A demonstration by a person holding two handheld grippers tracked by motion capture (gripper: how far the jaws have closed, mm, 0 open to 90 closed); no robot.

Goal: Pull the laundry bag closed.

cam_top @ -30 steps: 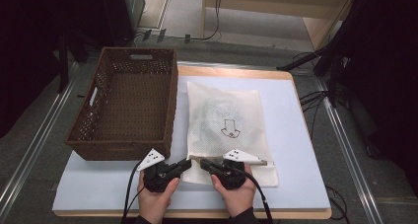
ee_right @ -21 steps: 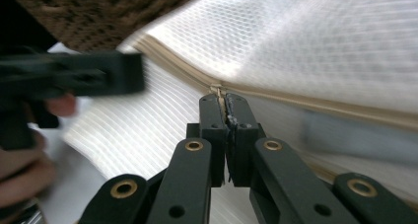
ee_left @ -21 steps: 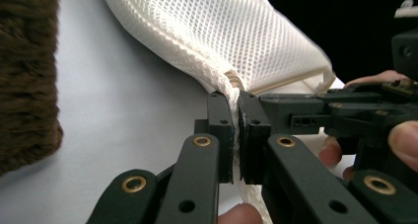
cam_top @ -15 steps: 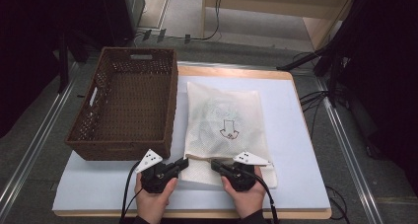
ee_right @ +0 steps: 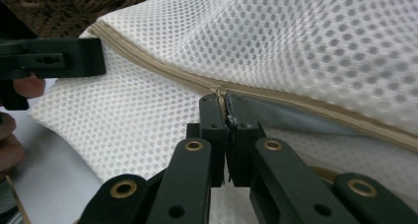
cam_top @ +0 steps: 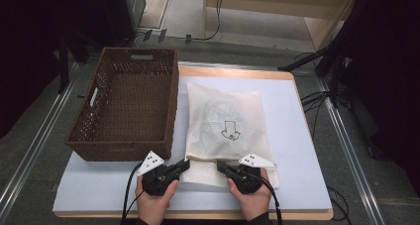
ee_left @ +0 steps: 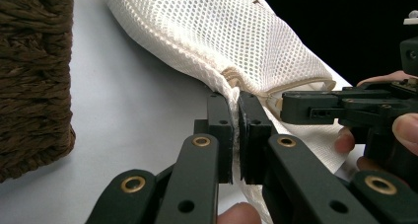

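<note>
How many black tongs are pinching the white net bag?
2. The left tongs pinch the near left corner of the mesh bag. The right tongs are shut at its zipper, on the bag's near edge.

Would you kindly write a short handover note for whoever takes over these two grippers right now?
Left gripper: shut on the mesh bag, at its near left corner.
Right gripper: shut on the zipper pull.
The bag lies flat on the white mat, right of the wicker basket, which is empty.
Done: both grips set; the zipper is partly open on one side of the pull.
Left: probably finish the zipper, then move the bag.
</note>
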